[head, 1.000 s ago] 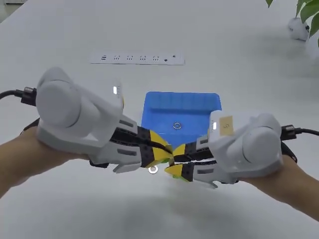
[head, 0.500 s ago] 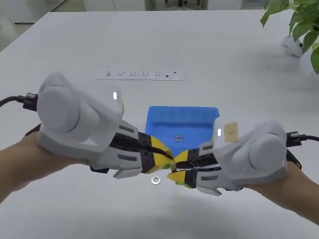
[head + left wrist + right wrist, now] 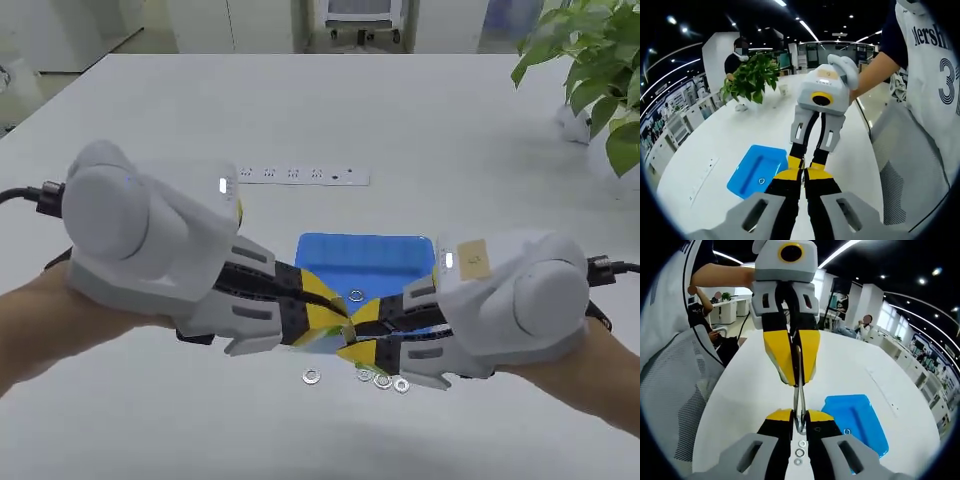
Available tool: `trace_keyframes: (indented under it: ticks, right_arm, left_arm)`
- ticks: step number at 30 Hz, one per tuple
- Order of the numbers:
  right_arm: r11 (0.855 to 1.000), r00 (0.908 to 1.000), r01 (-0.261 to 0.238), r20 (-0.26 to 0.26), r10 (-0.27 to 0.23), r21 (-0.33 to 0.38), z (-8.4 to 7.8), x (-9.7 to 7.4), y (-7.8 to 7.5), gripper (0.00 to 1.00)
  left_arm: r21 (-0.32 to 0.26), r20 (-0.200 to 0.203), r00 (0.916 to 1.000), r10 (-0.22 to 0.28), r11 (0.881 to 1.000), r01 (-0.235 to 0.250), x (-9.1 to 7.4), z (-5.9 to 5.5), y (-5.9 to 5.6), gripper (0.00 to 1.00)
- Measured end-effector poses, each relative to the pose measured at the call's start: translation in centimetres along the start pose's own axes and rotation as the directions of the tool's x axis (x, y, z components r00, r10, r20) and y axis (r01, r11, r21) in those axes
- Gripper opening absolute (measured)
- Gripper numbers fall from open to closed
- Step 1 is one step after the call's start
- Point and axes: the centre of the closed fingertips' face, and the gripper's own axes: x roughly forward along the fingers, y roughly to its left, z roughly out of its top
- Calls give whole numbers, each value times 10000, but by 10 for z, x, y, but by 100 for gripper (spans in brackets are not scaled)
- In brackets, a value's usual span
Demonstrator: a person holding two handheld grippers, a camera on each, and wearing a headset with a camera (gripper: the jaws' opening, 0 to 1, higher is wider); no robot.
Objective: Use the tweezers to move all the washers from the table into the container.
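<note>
White tabletop (image 3: 480,150) carries everything; left claw (image 3: 338,318) and right claw (image 3: 355,345) meet tip to tip, both pinching the tweezers (image 3: 799,400); washers (image 3: 383,381) lie just beside the blue container (image 3: 340,255). Best to settle the tweezers squarely, tips free, before dipping down.

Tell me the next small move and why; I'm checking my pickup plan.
Probably lower the tweezers, gripped between the left gripper and right gripper tip to tip, toward the washers on the table just beneath them. Four washers lie there in front of the blue container, which holds one washer; the tweezers hang above them, not touching.
</note>
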Motion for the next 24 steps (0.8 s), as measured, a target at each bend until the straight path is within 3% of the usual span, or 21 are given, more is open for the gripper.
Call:
trace_keyframes:
  ticks: [7,13,24]
  right_arm:
    - [9994,9994,326,101,-325,-78,6,-6,-15,11]
    - [9978,9977,655,202,-653,-114,7,-7,-39,11]
    - [9971,9970,757,175,-755,-116,-3,4,-69,11]
  left_arm:
    - [268,45,10000,32,9996,-33,-1,10,12,6]
    - [493,121,9996,260,9984,-266,4,18,31,6]
    - [400,91,9994,331,9986,-334,14,10,61,6]
